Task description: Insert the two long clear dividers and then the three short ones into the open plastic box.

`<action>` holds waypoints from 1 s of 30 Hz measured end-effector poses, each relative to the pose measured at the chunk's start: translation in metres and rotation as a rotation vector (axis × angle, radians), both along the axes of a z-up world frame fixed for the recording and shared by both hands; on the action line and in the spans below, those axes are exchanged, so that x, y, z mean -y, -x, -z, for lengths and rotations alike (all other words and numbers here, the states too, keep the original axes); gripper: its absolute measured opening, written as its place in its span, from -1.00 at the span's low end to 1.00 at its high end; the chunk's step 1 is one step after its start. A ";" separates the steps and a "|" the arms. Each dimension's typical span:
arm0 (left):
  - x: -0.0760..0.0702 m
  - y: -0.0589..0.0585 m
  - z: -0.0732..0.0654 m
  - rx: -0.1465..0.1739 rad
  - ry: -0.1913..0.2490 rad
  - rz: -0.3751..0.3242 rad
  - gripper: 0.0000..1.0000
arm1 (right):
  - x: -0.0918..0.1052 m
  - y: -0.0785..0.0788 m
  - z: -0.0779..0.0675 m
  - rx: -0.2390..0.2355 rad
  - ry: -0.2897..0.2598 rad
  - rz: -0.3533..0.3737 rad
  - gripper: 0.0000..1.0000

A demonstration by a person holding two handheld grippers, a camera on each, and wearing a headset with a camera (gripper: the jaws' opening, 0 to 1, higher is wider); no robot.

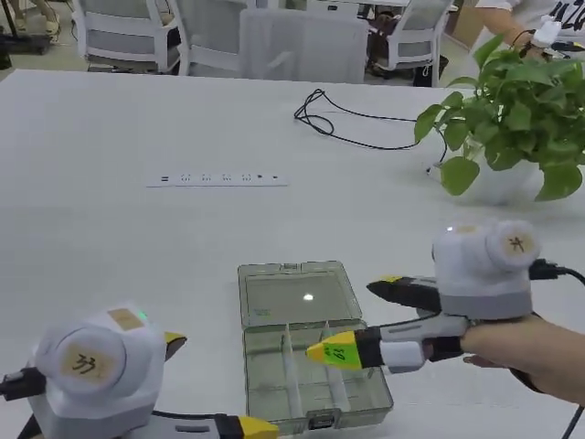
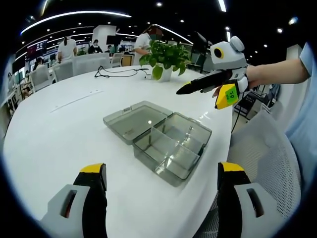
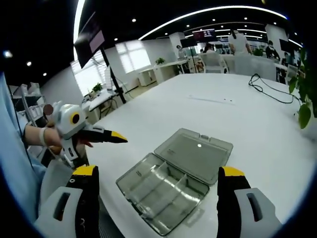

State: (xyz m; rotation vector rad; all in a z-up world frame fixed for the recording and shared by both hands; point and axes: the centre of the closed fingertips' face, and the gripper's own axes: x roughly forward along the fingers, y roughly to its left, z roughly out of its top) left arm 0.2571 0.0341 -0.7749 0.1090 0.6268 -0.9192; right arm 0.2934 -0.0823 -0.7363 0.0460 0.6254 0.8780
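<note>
The open clear plastic box lies near the table's front edge, its lid (image 1: 297, 297) folded flat behind the base (image 1: 254, 366). Clear dividers (image 1: 289, 370) stand in the base; two long ones run lengthwise. My right gripper (image 1: 343, 320) hovers open above the base's right side and holds nothing. My left gripper (image 1: 219, 384) is open and empty to the left of the box. In the left gripper view the base (image 2: 148, 151) lies beyond the open left gripper (image 2: 161, 171), with the right gripper (image 2: 208, 87) above it. The right gripper (image 3: 158, 172) looks over the box (image 3: 195, 151) toward the left gripper (image 3: 106, 136).
A potted green plant (image 1: 512, 119) stands at the far right, with a black cable (image 1: 338, 119) looped beside it. A flush power strip (image 1: 219, 178) sits mid-table. Chairs (image 1: 128, 32) line the far edge. White tabletop surrounds the box.
</note>
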 end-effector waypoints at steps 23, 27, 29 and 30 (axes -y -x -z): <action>0.006 -0.002 -0.008 0.010 0.019 -0.018 0.89 | 0.073 0.022 -0.011 0.115 -0.090 0.175 1.00; 0.006 -0.002 -0.009 0.010 0.021 -0.026 0.89 | 0.077 0.027 -0.011 0.117 -0.094 0.188 1.00; 0.006 -0.002 -0.009 0.010 0.021 -0.027 0.89 | 0.080 0.028 -0.010 0.114 -0.091 0.188 1.00; 0.007 -0.001 -0.009 0.010 0.021 -0.028 0.89 | 0.081 0.028 -0.010 0.113 -0.089 0.189 1.00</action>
